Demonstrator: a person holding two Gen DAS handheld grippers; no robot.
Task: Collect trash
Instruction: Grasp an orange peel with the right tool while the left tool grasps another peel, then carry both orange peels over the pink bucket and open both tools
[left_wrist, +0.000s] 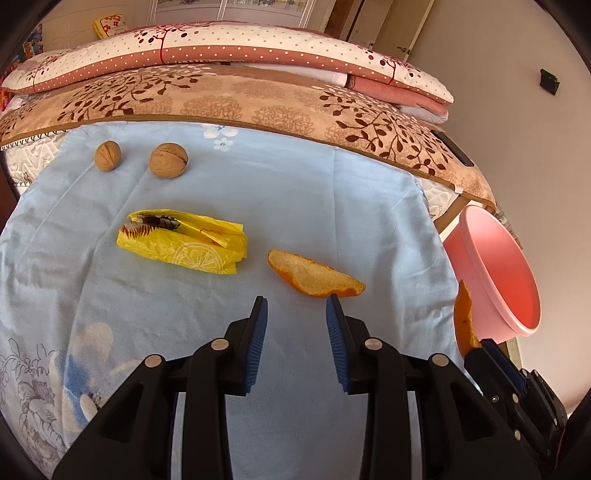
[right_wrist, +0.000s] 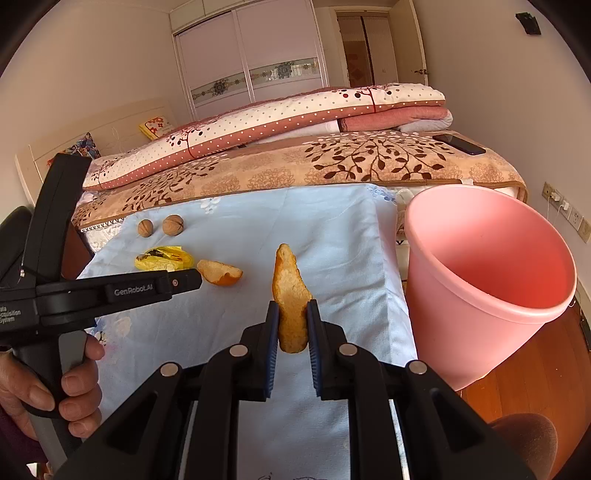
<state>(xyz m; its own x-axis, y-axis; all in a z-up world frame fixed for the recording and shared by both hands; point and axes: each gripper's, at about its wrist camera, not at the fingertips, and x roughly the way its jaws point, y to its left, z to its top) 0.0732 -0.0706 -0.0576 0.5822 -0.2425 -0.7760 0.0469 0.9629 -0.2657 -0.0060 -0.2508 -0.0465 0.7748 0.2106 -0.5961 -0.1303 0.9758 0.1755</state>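
Right gripper (right_wrist: 292, 325) pinching an orange peel (right_wrist: 290, 295), left gripper (left_wrist: 297, 332) open and empty, so I'd swing it fully over the pink bin (right_wrist: 487, 295) before letting go.

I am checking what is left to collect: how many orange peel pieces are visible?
2. One orange peel is held between the right gripper fingers; the other peel lies on the blue cloth.

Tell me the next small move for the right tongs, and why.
Probably swing the right tongs rightward over the pink bin and release. They are shut on an orange peel, lifted off the blue cloth, and the bin's open mouth stands just beside it.
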